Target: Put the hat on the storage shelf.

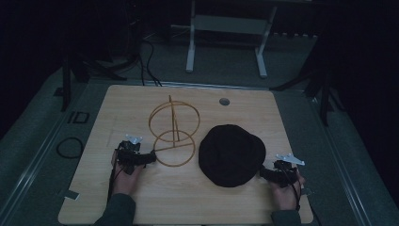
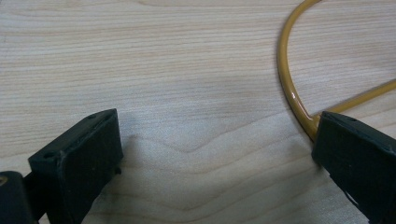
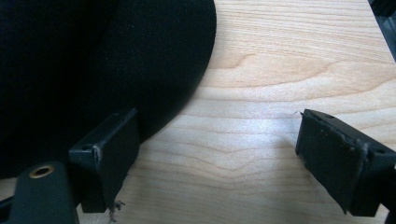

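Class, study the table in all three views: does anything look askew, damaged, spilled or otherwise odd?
Little stands out. The black hat lies flat on the wooden table, and the yellow wire stand sits upright beside it. The only flaw: the right gripper has frayed, chipped pad edges. Both it and the left gripper are open and hold nothing.

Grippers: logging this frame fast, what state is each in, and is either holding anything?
Left gripper: open, holding nothing; one jaw sits at the yellow wire stand.
Right gripper: open, holding nothing; one jaw sits at the black hat's edge.
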The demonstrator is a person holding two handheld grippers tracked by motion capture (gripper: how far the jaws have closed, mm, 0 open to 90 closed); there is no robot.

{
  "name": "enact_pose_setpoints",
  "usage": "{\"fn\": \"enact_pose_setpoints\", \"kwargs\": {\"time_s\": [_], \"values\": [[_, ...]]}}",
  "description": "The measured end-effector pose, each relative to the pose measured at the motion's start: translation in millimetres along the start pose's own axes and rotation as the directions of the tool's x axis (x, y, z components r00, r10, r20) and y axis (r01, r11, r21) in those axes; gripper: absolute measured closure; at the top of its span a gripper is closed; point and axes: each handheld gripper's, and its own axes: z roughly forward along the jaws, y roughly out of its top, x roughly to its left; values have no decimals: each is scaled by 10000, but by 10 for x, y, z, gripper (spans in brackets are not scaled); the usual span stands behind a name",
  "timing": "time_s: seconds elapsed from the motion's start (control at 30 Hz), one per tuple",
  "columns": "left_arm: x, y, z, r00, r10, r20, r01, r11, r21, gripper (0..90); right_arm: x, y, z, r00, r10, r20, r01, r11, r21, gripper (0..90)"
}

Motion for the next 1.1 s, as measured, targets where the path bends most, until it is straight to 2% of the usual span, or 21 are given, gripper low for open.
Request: {"fn": "enact_pose_setpoints", "kwargs": {"time_s": [0.5,0.67,0.83,0.9,1.1], "values": [[0,0,0,10000,4,-1,-4,10000,3,12,5,7,0,10000,37,35,-38,10000,59,137],[0,0,0,10000,3,0,-3,10000,3,12,-9,82,-8,9993,-265,-256,281,9974,665,178],[0,1,0,10000,3,0,-3,10000,3,12,-21,132,-57,9946,-648,-815,727,9926,977,353],[0,1,0,10000,3,-1,-3,10000,4,12,-36,140,-77,9917,-429,-1210,558,9929,1053,360],[0,1,0,10000,3,-1,-3,10000,4,12,-11,209,-171,9882,-633,-1398,762,9931,892,378]]}}
